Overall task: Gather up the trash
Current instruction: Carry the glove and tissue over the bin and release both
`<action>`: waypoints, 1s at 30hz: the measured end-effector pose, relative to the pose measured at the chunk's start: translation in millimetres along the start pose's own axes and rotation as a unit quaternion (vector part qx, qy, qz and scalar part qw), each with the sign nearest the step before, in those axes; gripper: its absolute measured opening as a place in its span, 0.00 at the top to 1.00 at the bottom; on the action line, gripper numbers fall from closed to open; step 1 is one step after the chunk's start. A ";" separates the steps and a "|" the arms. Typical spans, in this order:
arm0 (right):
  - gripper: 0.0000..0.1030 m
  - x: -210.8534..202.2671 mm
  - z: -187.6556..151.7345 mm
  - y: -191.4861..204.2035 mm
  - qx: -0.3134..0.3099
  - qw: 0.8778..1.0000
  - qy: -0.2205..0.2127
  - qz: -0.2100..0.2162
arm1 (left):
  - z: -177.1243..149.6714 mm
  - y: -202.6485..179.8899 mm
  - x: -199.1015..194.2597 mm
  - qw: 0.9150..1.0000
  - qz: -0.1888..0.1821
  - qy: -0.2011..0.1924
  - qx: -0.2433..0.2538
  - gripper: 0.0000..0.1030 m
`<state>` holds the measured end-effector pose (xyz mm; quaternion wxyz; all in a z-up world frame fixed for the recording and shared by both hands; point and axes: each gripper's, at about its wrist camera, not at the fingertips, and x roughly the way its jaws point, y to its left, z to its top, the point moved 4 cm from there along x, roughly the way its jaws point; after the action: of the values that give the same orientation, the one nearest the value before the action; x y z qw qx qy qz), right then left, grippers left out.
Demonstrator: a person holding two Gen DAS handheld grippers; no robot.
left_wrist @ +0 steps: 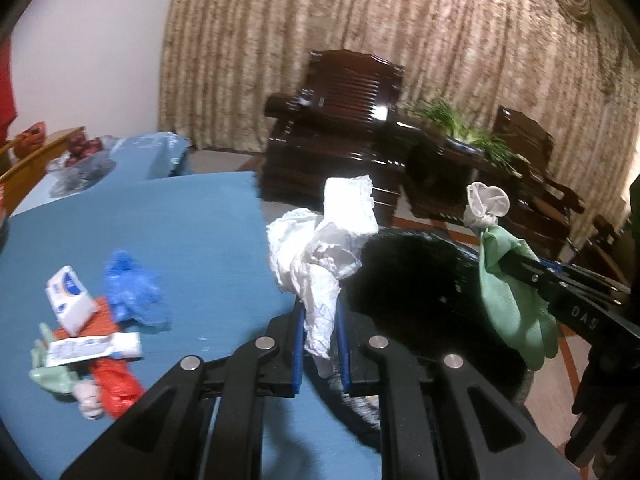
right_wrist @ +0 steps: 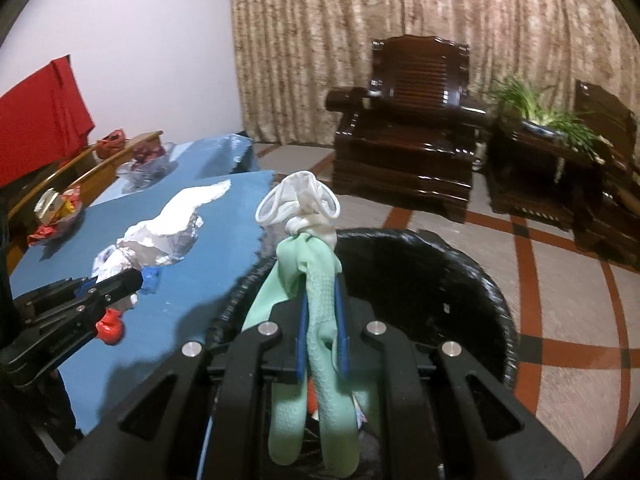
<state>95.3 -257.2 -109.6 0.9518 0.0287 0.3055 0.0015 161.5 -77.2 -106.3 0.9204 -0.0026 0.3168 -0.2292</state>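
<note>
Carrying step, near its end: both pieces of trash lifted off the blue table (left_wrist: pixel 192 232) and brought toward the black bin (right_wrist: pixel 440 280) beside it.

Left gripper (left_wrist: pixel 320 344) clenched on a crumpled white paper wad (left_wrist: pixel 320 256), pinched at its lower tail, long axis roughly upright, bulk flaring above the fingertips. Poised over the table edge, just beside the bin rim rather than squarely over the opening.

Right gripper (right_wrist: pixel 322 336) clamped on a green rubber glove (right_wrist: pixel 316 300) with a white cuff (right_wrist: pixel 298 200). Held mid-length, long axis running along the gripper's line: cuff pointing forward and up, fingers of the glove dangling back toward the camera. Already above the bin's mouth (judging by the dark hollow beneath it).

Next move, most likely: ease the left load a little further over the opening, then let go with both, glove first since it hangs in place. Limp glove fingers may drag on the rim, so a clear drop from the middle seems wise.

More trash left on the table: a blue wad (left_wrist: pixel 134 292), a red bag (left_wrist: pixel 116 384), white wrappers (left_wrist: pixel 72 296).
</note>
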 end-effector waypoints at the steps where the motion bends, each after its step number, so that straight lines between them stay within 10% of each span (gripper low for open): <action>1: 0.89 -1.0 -2.0 -5.6 0.003 1.000 0.001 -0.004 | -0.1 -6.8 5.1 1.000 -0.005 0.003 0.005 0.87; 10: 0.89 5.7 -19.0 -57.1 0.024 0.999 0.029 -0.033 | -1.9 -52.2 43.2 0.998 -0.052 0.030 0.035 0.87; 12: 0.86 8.3 -26.7 -67.6 0.027 0.998 0.042 -0.037 | -3.6 -59.4 51.2 0.996 -0.069 0.042 0.037 0.81; 14: 0.84 9.1 -31.9 -76.5 0.035 0.997 0.051 -0.043 | -5.2 -62.1 54.3 0.995 -0.079 0.049 0.033 0.54; 20: 0.46 6.3 -47.4 -83.4 0.043 0.995 0.062 -0.058 | -7.1 -56.4 48.9 0.995 -0.084 0.042 0.027 0.32; 22: 0.16 0.9 -49.9 -82.8 0.041 0.996 0.050 -0.067 | -6.7 -50.5 42.4 0.997 -0.072 0.032 0.026 0.25; 30: 0.06 -18.4 -46.0 -74.0 0.028 0.998 0.013 -0.057 | -0.8 -11.0 17.6 1.000 -0.005 -0.001 -0.001 0.08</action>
<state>52.5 -329.0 -140.3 0.9450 0.0374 0.3191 -0.0613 168.7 -94.4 -115.5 0.9195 -0.0051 0.3160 -0.2337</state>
